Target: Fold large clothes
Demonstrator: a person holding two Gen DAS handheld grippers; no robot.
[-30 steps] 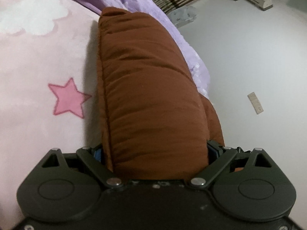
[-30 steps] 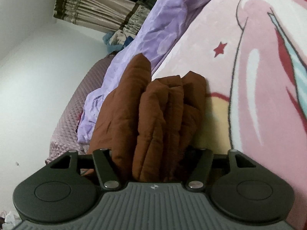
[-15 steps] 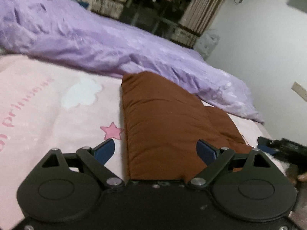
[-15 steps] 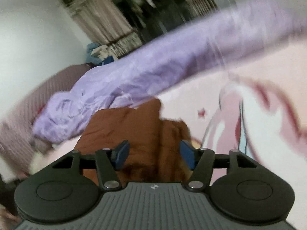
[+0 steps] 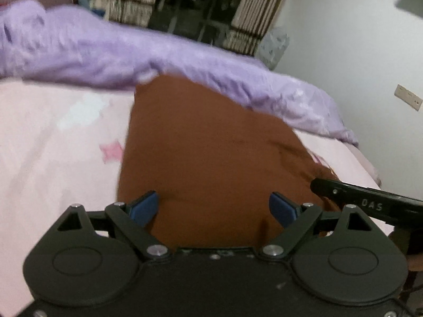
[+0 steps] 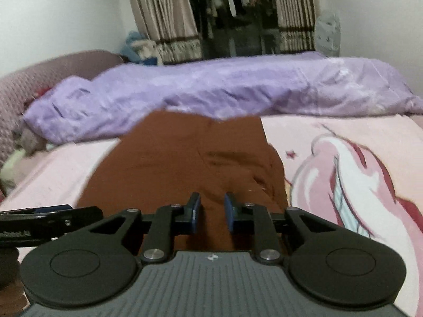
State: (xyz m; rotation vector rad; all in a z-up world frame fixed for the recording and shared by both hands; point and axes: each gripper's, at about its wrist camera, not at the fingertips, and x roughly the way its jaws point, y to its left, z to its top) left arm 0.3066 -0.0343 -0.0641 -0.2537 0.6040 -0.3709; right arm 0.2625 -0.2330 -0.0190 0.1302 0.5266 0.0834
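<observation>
1. Left gripper (image 5: 214, 208): jaws spread wide, blue pads (image 5: 144, 207) on either side of the garment's near edge with nothing clamped between them. Wide enough to straddle the thick fold, probably so it can let go or re-grab.
2. Right gripper (image 6: 211, 211): jaws narrow but a gap shows between the pads (image 6: 229, 211). Brown cloth sits behind the gap; can't tell if any is pinched, looks like none is held.
3. The two grippers sit side by side at the near edge; each shows in the other's view, the right one (image 5: 364, 206) at the left view's right edge.
4. Garment (image 6: 185, 169): brown padded piece lying flat on the blanket (image 6: 343, 185), already folded into a compact stack, near end under both grippers and far end touching the duvet. Judging by the tidy shape, the fold looks mostly done.
5. Blanket: pink, cartoon print, covers the bed and serves as the folding surface.
6. Duvet (image 6: 238, 89): purple, bunched along the far side, likely pushed back to make room.
7. Beyond: curtains (image 6: 164, 15) around a dark closet, white walls.
</observation>
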